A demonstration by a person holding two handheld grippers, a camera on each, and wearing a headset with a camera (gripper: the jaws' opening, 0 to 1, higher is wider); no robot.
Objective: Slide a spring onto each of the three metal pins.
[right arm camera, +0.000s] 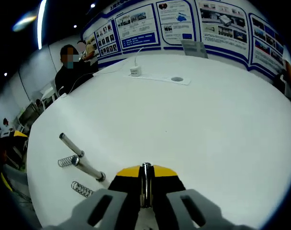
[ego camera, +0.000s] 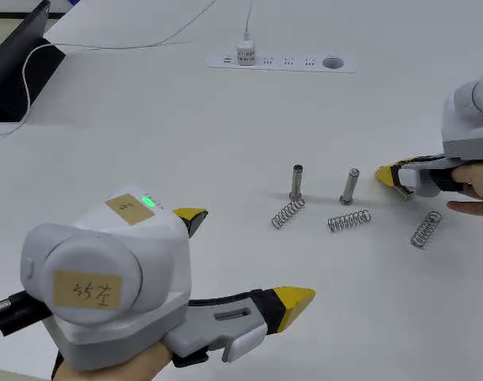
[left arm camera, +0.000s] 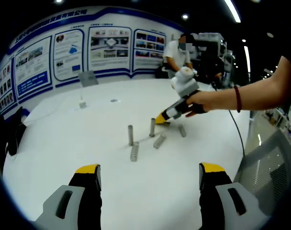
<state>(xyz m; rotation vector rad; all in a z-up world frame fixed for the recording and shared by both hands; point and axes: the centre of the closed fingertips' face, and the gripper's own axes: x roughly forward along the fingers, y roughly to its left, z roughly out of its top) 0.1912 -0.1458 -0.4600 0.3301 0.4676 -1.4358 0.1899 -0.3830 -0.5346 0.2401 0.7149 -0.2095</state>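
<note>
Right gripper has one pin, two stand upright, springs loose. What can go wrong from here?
1. The held pin is thin in the right gripper; it may tilt or slip.
2. The upright pins stand free and close together; a bump could topple them.
3. The springs lie loose; one may roll as the open left gripper reaches in.

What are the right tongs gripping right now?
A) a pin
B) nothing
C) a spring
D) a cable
A: in the right gripper view a metal pin sits clamped between the shut right tongs, while the three springs lie loose in the head view.
</note>
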